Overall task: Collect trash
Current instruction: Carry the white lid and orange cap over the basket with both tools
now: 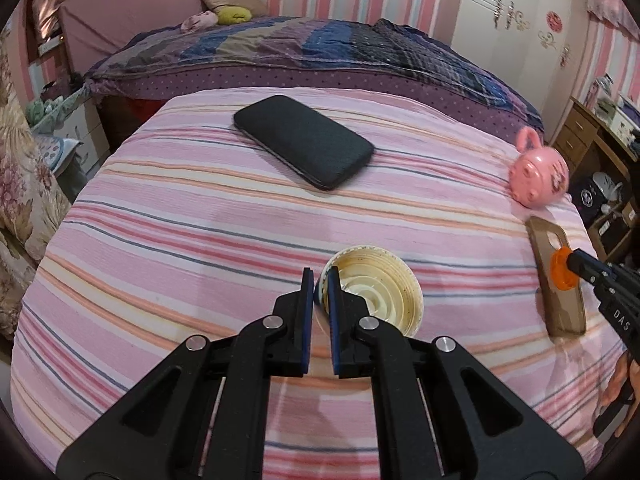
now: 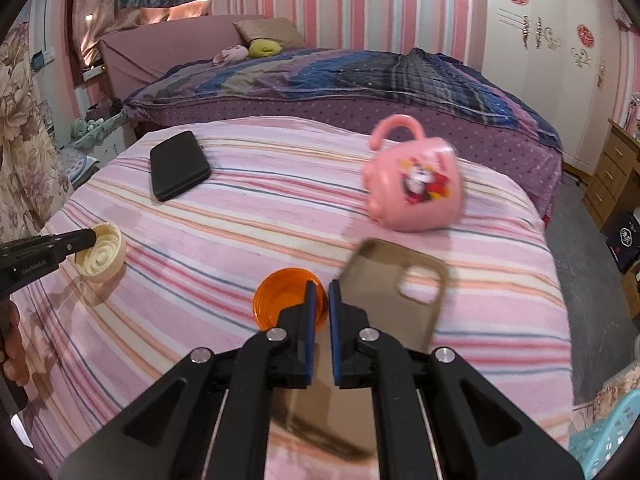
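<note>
The rim of a cream lid [image 1: 384, 292] is gripped by the left tongs [image 1: 322, 280], one finger inside the lid and one outside. In the right wrist view, the rim of an orange cap [image 2: 280, 300] is pinched by the right tongs [image 2: 320, 292] in the same way, the gap between the fingers being narrow. Both pieces of trash are held over a worktop [image 1: 200, 240] covered with a pink striped cloth. A brown phone case [image 2: 400, 288] is seen just right of the orange cap. A pink mug [image 2: 416, 188] lies on its side beyond the case. A black phone [image 1: 304, 142] lies beyond the cream lid.
</note>
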### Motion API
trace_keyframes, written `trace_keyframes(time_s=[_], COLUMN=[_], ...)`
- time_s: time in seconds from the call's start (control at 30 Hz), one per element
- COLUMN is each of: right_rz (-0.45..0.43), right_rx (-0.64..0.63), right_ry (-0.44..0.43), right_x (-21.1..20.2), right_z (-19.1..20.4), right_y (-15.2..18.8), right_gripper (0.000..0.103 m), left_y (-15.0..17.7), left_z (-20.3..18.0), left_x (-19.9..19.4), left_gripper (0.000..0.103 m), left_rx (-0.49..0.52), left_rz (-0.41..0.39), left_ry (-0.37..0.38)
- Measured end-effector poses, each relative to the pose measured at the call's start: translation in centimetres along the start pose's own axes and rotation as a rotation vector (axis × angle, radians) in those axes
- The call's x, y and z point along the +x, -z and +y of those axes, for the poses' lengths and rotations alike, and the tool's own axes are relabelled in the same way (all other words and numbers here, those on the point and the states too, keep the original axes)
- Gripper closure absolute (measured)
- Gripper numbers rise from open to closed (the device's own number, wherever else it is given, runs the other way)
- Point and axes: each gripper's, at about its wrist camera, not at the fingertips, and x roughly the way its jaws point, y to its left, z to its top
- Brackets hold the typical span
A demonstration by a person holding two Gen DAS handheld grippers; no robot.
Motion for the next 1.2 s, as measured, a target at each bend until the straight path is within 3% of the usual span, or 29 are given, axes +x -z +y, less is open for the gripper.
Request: trace_keyframes(time_s=[0.2, 0.47, 0.73, 0.8, 0.87, 0.9, 1.2], right_rz=[-0.005, -0.054, -0.081, -0.087, -0.093, -0.099, -0.001], right_rx=[0.007, 0.025, 0.079, 0.067, 0.050, 0.035, -0.083], right_ry=[0.046, 0.126, 0.096, 0.080, 0.081, 0.079, 0.052], right_x=[-2.9, -8.5, -9.8, -9.1, -8.9, -8.7, -4.5], right_z=[-2.7, -7.4, -10.1, -9.4, -9.1, -8.5, -4.6], right_y=[1.6, 3.9, 4.9, 4.6, 4.9, 4.8, 4.1], right_gripper=[0.097, 0.099, 0.097, 0.092, 0.051, 0.046, 0.045], left_y=[0.6, 2.2, 3.8, 4.4, 4.7, 4.7, 3.8], left_z=[-3.0, -9.0, -9.4, -8.6, -7.9, -7.6, -4.7], left_x=[-1.8, -4.7, -6.2, -6.2, -5.9, -5.8, -4.6], left_gripper=[0.097, 0.097, 0.097, 0.097, 0.097, 0.097, 0.097], left_rx=[0.022, 0.122, 0.088, 0.077, 0.079, 0.079, 0.017], left_rz=[-0.021, -0.078, -0.087, -0.077, -0.069, -0.067, -0.047], left_ry=[0.045, 0.084, 0.077, 0.057, 0.019, 0.008, -0.017])
